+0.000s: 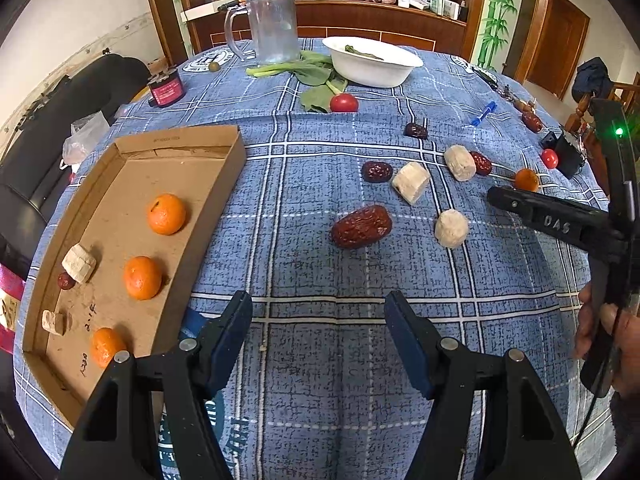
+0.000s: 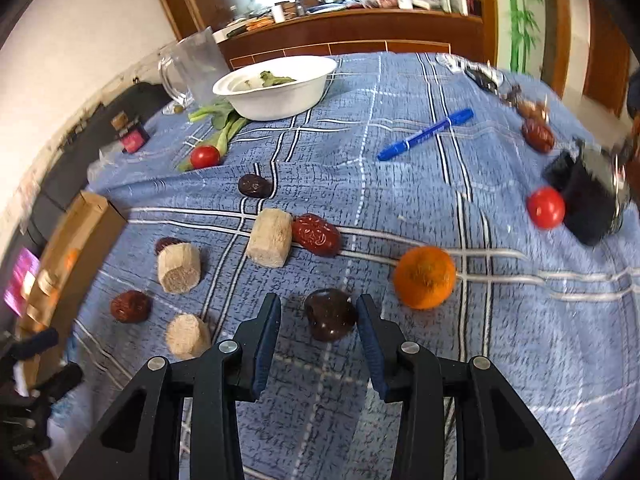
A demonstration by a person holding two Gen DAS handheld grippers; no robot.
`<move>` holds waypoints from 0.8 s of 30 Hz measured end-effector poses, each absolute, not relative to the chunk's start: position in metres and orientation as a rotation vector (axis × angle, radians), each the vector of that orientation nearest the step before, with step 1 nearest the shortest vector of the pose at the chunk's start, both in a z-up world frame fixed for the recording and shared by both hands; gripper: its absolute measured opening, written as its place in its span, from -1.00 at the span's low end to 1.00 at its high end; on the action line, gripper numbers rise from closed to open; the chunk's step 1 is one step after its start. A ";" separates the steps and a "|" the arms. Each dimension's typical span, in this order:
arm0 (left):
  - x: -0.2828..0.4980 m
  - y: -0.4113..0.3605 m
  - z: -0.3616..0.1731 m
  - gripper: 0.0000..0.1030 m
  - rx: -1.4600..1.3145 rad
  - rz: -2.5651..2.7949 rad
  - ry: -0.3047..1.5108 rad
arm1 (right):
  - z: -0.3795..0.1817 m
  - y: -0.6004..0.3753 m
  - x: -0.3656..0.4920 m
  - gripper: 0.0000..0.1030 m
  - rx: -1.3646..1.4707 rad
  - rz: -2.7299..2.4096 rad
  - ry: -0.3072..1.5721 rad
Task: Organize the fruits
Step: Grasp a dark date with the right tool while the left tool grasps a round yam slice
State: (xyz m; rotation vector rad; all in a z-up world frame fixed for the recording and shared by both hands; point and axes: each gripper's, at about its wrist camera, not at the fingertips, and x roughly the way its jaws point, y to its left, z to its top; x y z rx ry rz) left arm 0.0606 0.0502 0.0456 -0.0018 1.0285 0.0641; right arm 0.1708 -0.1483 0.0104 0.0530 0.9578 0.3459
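A cardboard tray [image 1: 224, 184] at the left holds three oranges [image 1: 167, 214], pale cakes and a small date. My left gripper [image 1: 318, 312] is open and empty over the blue cloth, short of a large red date [image 1: 361, 226]. My right gripper [image 2: 319, 316] is open, with a dark date [image 2: 330, 314] lying between its fingers on the cloth; I cannot tell if the pads touch it. An orange [image 2: 425, 277] lies just to its right. More dates [image 2: 316, 234], pale cakes [image 2: 270, 237] and cherry tomatoes [image 2: 545, 207] are scattered around.
A white bowl [image 1: 372, 62] with greens, a clear jug [image 1: 272, 26] and a small dark jar [image 1: 166, 90] stand at the back. A blue pen [image 2: 426, 134] and a black cup [image 2: 588, 200] lie at the right. The right gripper's body [image 1: 560, 220] reaches in from the right.
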 end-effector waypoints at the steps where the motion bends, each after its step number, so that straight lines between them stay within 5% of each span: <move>1: 0.062 0.049 0.045 0.31 -0.003 0.061 1.030 | 0.010 -0.147 0.170 -0.33 0.037 0.344 0.954; 3: 0.067 0.042 0.045 0.31 -0.004 0.052 1.030 | 0.009 -0.145 0.170 -0.51 0.003 0.324 0.945; 19: 0.128 -0.025 0.017 0.30 -0.015 -0.045 1.048 | 0.024 -0.188 0.117 -0.52 0.011 0.295 0.909; 24: 0.129 -0.038 0.009 -0.03 0.027 -0.050 1.025 | 0.024 -0.196 0.103 -0.51 0.006 0.286 0.901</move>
